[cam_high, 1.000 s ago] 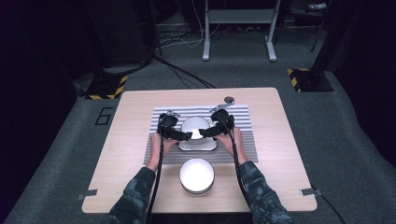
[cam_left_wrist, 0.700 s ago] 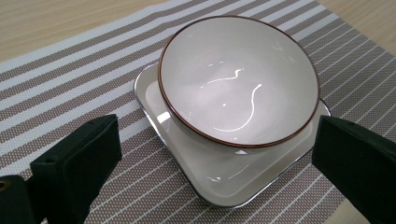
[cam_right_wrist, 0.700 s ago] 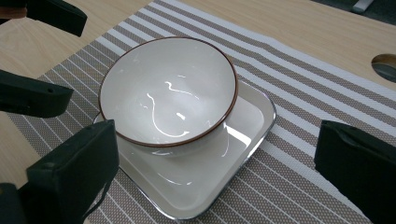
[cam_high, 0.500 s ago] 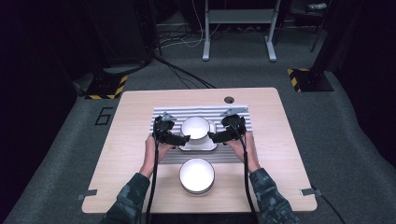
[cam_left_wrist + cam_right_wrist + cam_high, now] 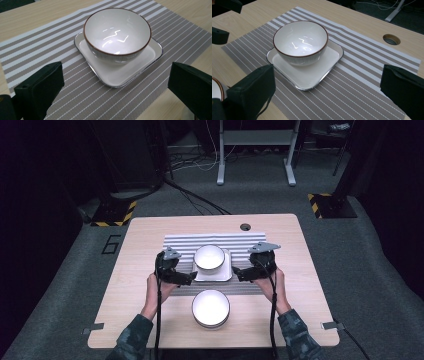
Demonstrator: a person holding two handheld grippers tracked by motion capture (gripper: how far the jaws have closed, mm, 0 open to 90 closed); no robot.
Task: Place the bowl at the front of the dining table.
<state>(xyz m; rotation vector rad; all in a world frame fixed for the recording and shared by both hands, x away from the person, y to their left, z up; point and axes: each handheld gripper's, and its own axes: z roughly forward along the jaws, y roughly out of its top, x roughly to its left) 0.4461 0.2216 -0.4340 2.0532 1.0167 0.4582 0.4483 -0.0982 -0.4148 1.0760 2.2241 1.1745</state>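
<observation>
On the striped placemat [image 5: 212, 242], a white bowl [image 5: 209, 257] sits on a square plate [image 5: 212, 272], flanked by the left tool [image 5: 192, 278] and right tool [image 5: 235, 273], both spread and empty, apparently clear of it.

We are in a lab or recording studio, not a home. The table [image 5: 150, 270] is a pale wood desk with a cable hole [image 5: 245, 226], standing alone on grey carpet [image 5: 370, 270] with dark surroundings beyond it. Left of the table a number 6 [image 5: 111, 244] is marked on the carpet. Behind the table we see black-and-yellow hazard tape [image 5: 320, 206] on stand bases, loose cables [image 5: 192, 197] running across the carpet, and a grey metal frame [image 5: 255, 150]. At the table's near corners, brackets [image 5: 93, 327] fix it in place.
</observation>
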